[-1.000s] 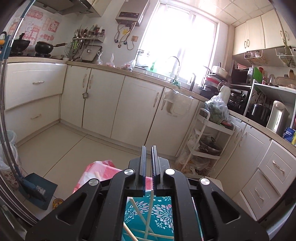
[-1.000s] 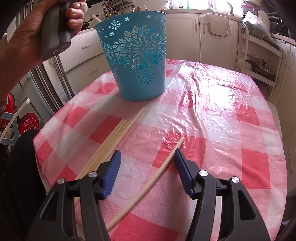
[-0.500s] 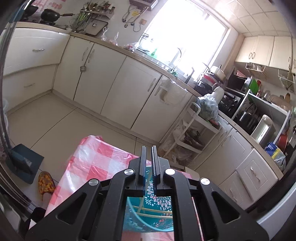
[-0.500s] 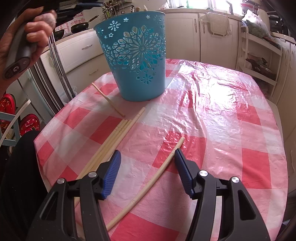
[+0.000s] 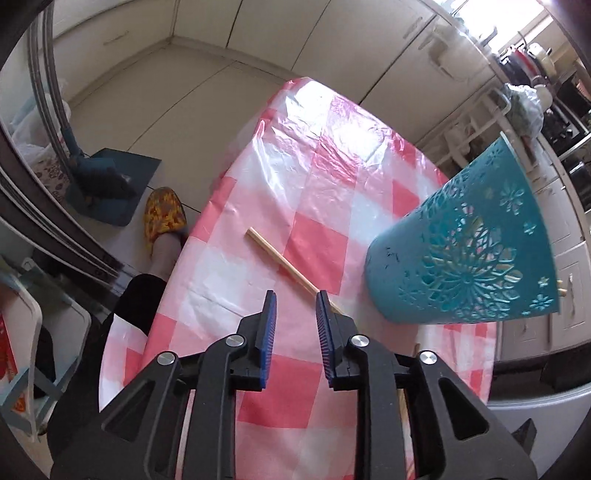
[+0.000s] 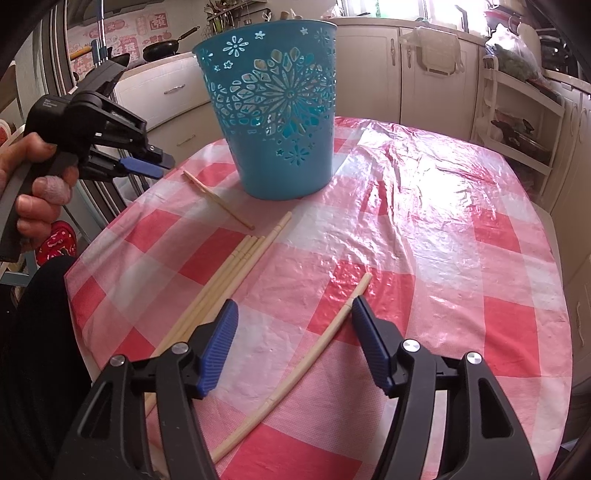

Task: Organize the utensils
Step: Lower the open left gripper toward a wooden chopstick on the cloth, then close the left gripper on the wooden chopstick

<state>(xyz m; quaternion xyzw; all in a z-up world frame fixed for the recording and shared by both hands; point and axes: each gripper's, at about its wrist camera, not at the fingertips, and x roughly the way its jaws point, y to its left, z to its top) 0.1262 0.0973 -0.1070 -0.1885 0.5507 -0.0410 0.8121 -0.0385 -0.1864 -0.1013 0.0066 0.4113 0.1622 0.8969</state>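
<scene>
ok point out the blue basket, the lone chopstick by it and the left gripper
blue basket (image 6: 280, 122), right wrist view, front wall
lone chopstick (image 6: 218, 201), right wrist view, mid shaft
left gripper (image 5: 294, 306), left wrist view, between fingertips

Cream kitchen cabinets (image 6: 373, 70), pale tile floor (image 5: 155, 92), bright window (image 6: 436, 7) w/ daylight
</scene>
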